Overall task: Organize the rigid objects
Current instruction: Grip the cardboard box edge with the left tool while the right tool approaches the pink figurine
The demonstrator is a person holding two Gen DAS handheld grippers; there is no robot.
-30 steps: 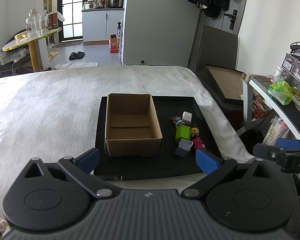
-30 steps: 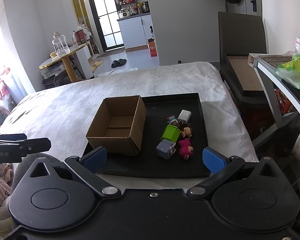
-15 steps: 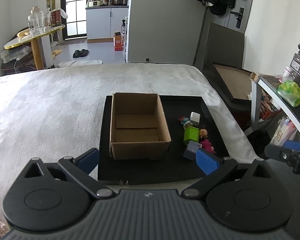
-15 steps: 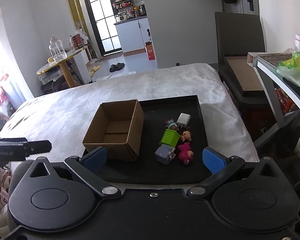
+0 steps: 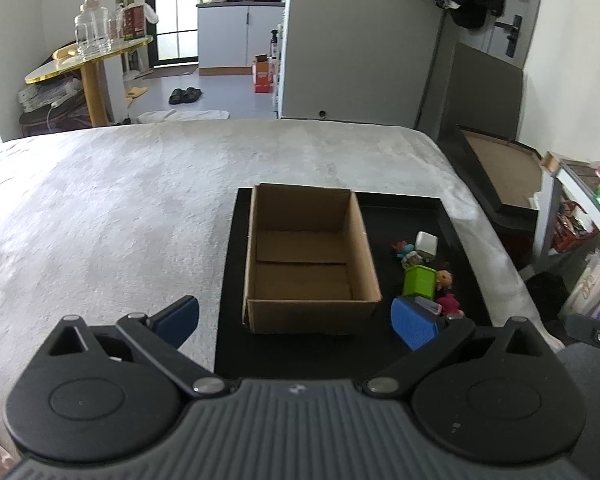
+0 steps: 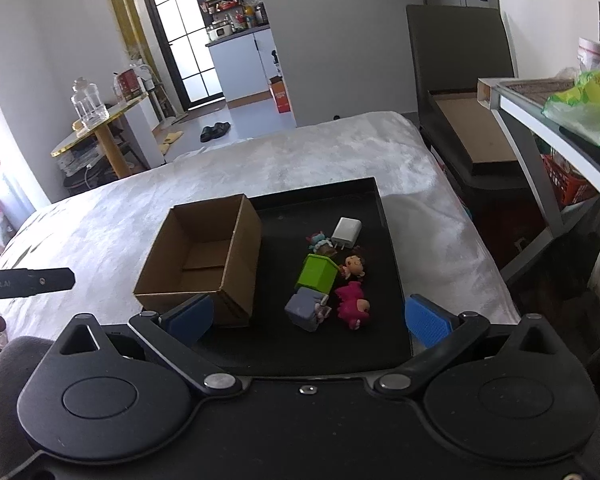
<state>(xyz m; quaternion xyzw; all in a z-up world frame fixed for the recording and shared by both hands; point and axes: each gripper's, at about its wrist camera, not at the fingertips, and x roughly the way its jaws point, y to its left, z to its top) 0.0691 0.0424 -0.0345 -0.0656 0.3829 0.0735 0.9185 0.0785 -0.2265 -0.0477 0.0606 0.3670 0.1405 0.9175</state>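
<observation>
A white plush bedspread (image 5: 132, 200) covers the bed, and on it lies a black tray (image 6: 392, 280). On the tray's left half an open cardboard box (image 5: 308, 256) stands upright with nothing inside. To its right a cluster of small things lies close together: a green cube (image 6: 317, 274), a grey cube (image 6: 303, 307) touching it, a pink figure (image 6: 351, 305), a white charger (image 6: 346, 232), a little doll head (image 6: 355, 266). The left gripper (image 5: 296, 322) and right gripper (image 6: 308, 320) both hang above the tray's near edge, fingers spread wide, grasping nothing.
</observation>
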